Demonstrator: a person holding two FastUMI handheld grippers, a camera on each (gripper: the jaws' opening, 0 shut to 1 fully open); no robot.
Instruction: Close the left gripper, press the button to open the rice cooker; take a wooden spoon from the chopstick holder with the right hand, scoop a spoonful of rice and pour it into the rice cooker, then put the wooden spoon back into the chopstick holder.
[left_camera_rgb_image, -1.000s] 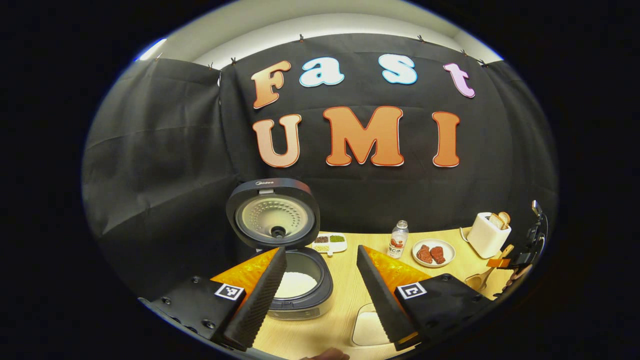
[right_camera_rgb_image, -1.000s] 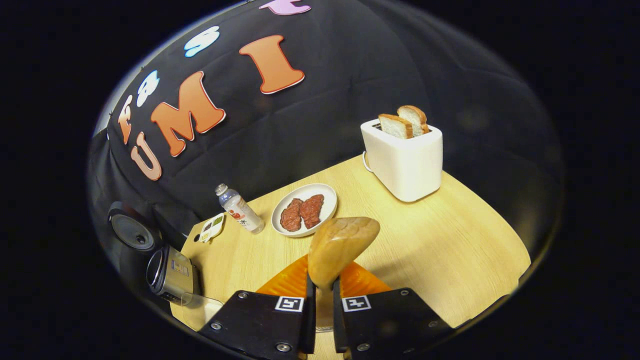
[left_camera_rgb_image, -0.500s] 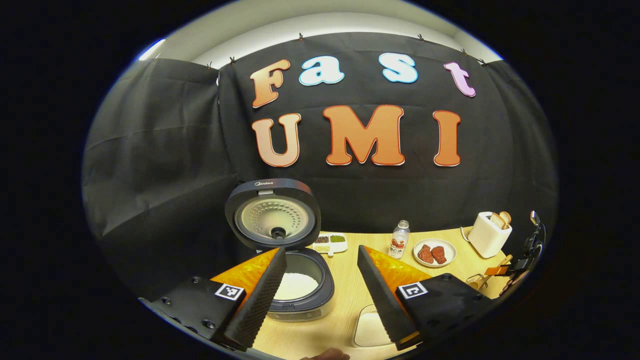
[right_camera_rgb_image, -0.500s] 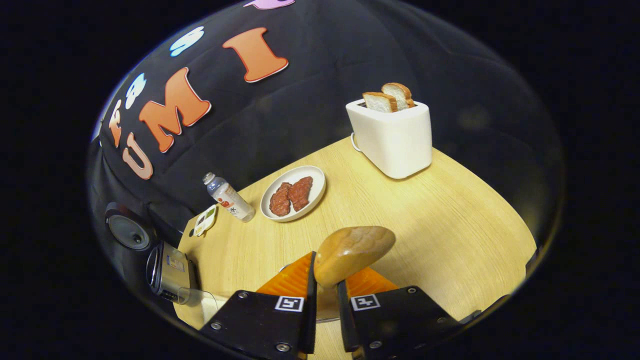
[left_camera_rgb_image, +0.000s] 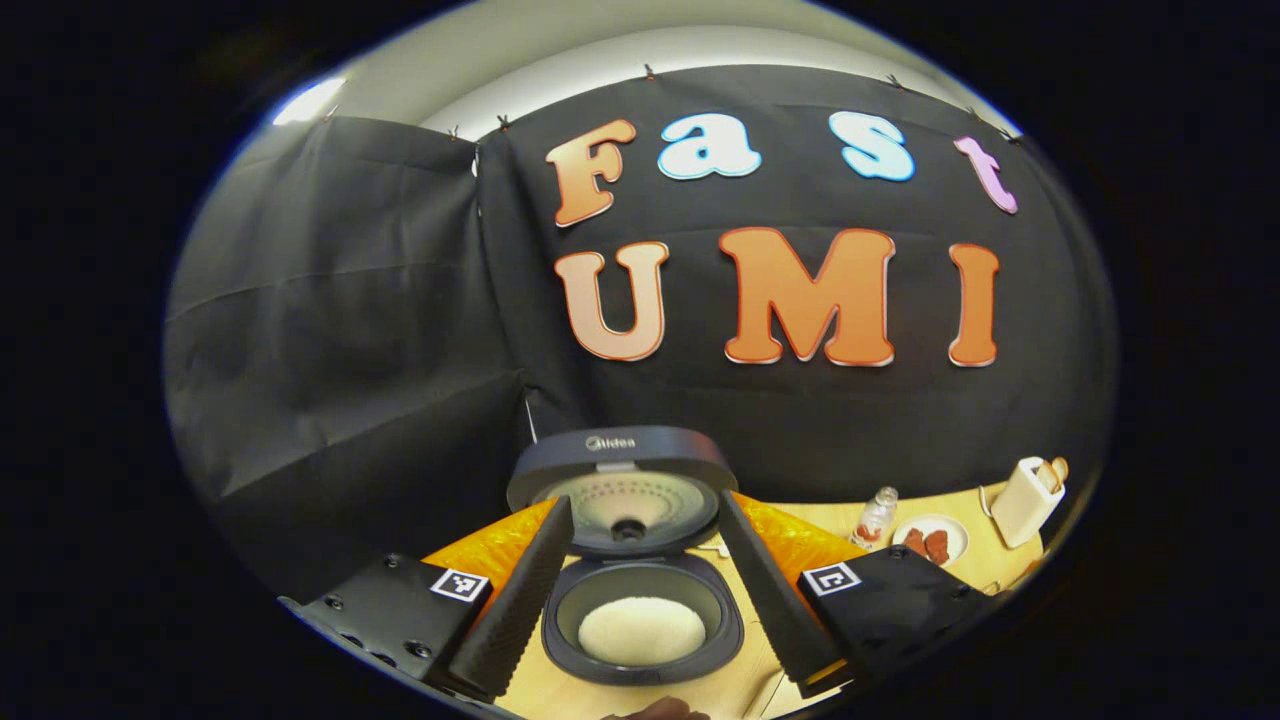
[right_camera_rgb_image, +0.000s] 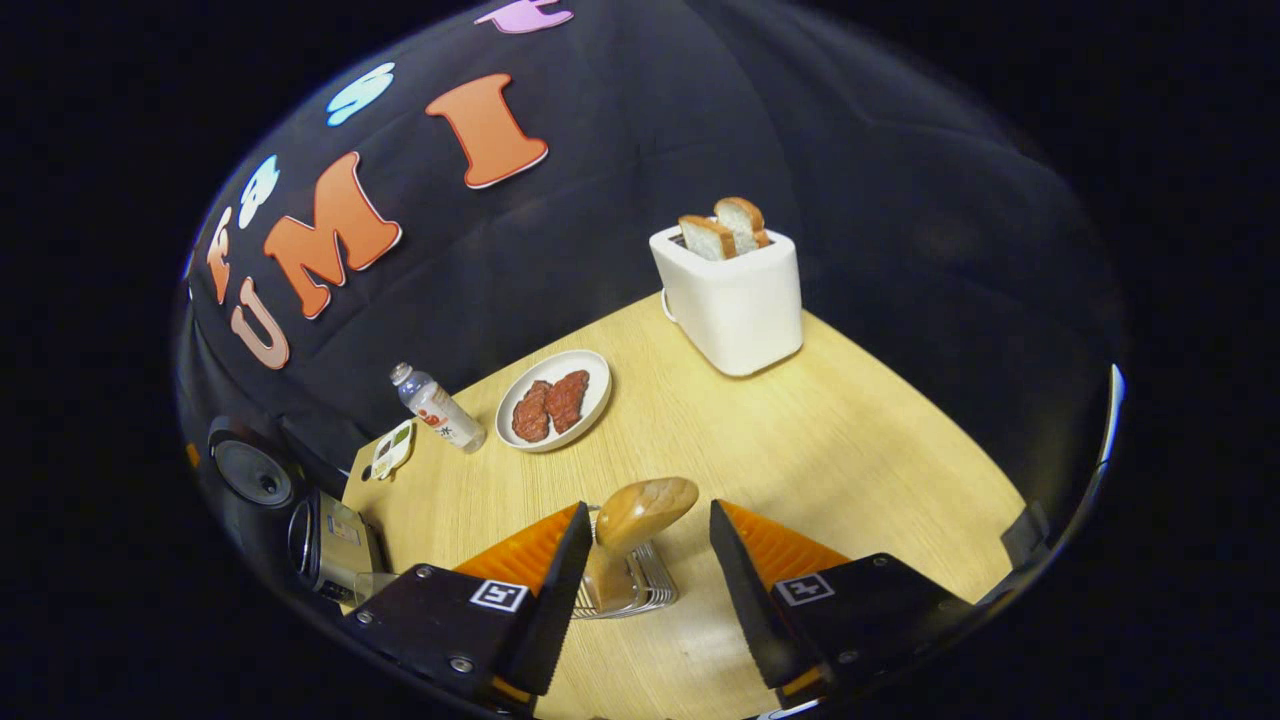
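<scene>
Now wooden spoon (right_camera_rgb_image: 640, 510), rounded glossy bowl up, in wire chopstick holder (right_camera_rgb_image: 630, 595), between wide-open right gripper (right_camera_rgb_image: 648, 570) jaws.

In the right gripper view, the lower part of the wooden spoon (right_camera_rgb_image: 640, 515) is hidden inside the wire chopstick holder (right_camera_rgb_image: 630, 590), whose left side is covered by a finger of the right claw (right_camera_rgb_image: 645, 575). The rice cooker (right_camera_rgb_image: 335, 545) is cut off at the far left edge, and its inside cannot be seen there. The contents of the small dish (right_camera_rgb_image: 392, 450) are too small to tell.

In the left gripper view, the near rim of the rice cooker (left_camera_rgb_image: 640, 620) is partly hidden by the fingers of the left claw (left_camera_rgb_image: 640, 590). The bottle (left_camera_rgb_image: 875, 515) and the plate (left_camera_rgb_image: 930, 540) are too small for detail, and the bench (left_camera_rgb_image: 830, 520) is largely covered.
</scene>
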